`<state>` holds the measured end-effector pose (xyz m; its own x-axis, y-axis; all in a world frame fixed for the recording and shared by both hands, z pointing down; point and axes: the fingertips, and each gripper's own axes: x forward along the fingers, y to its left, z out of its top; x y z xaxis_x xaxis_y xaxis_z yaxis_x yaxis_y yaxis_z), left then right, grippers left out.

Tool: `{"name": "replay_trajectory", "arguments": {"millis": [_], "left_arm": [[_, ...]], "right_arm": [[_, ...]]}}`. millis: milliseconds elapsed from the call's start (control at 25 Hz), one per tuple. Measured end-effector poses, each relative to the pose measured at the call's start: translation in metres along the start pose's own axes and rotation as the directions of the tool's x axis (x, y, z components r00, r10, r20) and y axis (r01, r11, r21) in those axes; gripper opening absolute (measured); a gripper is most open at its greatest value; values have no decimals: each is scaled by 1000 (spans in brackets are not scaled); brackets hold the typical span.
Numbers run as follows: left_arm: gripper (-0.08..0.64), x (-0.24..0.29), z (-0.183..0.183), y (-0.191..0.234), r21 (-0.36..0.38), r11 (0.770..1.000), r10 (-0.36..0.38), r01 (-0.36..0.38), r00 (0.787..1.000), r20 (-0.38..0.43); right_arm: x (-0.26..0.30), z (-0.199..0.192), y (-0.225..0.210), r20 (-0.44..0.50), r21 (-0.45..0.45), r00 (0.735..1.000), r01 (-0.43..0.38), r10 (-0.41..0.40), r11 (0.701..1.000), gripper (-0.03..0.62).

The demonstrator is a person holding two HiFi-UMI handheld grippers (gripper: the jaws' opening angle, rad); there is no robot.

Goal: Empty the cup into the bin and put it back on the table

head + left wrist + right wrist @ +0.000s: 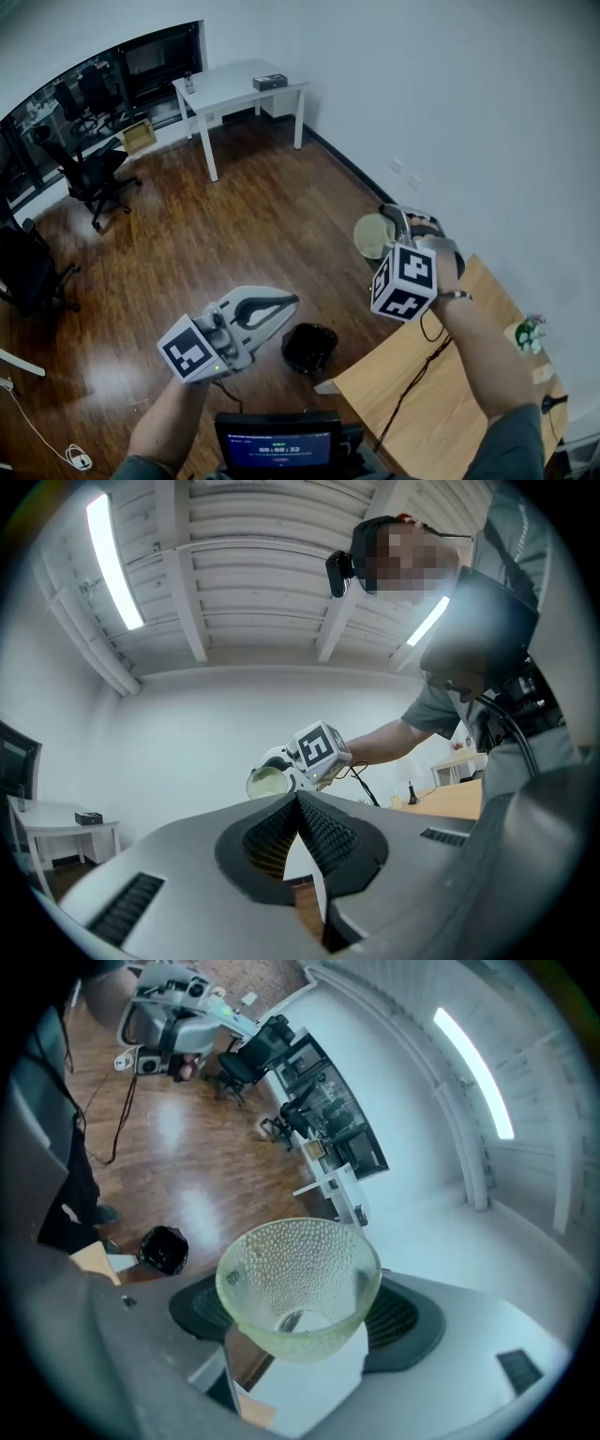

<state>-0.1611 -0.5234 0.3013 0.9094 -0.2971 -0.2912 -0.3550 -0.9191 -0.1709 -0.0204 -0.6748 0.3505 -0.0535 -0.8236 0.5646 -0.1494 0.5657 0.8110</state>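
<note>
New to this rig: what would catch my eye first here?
A pale green dimpled cup, apparently empty, is clamped in the right gripper, out past the wooden table's edge. A small black bin sits on the floor by the table's corner; the left gripper, shut and empty, is held to its left.

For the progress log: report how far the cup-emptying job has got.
Done, apparently: the cup is off the table, and nothing shows inside it in the right gripper view. Whether its contents went into the bin cannot be told. In hand: the right gripper is clamped on the cup, holding it tipped in the air. The left gripper is shut and empty. Left: setting the cup on the table.
</note>
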Motion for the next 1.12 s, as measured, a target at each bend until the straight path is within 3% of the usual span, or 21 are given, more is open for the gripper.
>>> {"name": "replay_trajectory", "arguments": {"millis": [120, 240, 360, 480, 560, 960, 1120], "left_arm": [[2, 2, 1, 0, 1, 1000, -3, 3, 1000, 5], [2, -5, 8, -10, 0, 1000, -15, 15, 1000, 9], [2, -7, 11, -13, 3, 1000, -21, 21, 1000, 20], [2, -11, 23, -16, 76, 997, 12, -16, 999, 52], [2, -14, 30, -21, 106, 994, 16, -23, 998, 63], [2, -23, 35, -37, 47, 999, -26, 21, 993, 117], [2, -22, 37, -47, 14, 997, -82, 80, 984, 160]], "right_arm": [[0, -4, 1, 39, 114, 999, -31, 26, 993, 394], [-12, 0, 8, 94, 241, 994, -69, 47, 968, 396], [-16, 2, 17, 167, 378, 983, -131, 71, 916, 396], [-27, 7, 18, 251, 491, 966, -180, 59, 853, 396], [-36, 10, 17, 283, 536, 958, -191, 38, 822, 396], [-91, 11, 31, 351, 686, 935, -220, -51, 694, 396], [-111, 6, 45, 357, 746, 932, -245, -62, 619, 396]]}}
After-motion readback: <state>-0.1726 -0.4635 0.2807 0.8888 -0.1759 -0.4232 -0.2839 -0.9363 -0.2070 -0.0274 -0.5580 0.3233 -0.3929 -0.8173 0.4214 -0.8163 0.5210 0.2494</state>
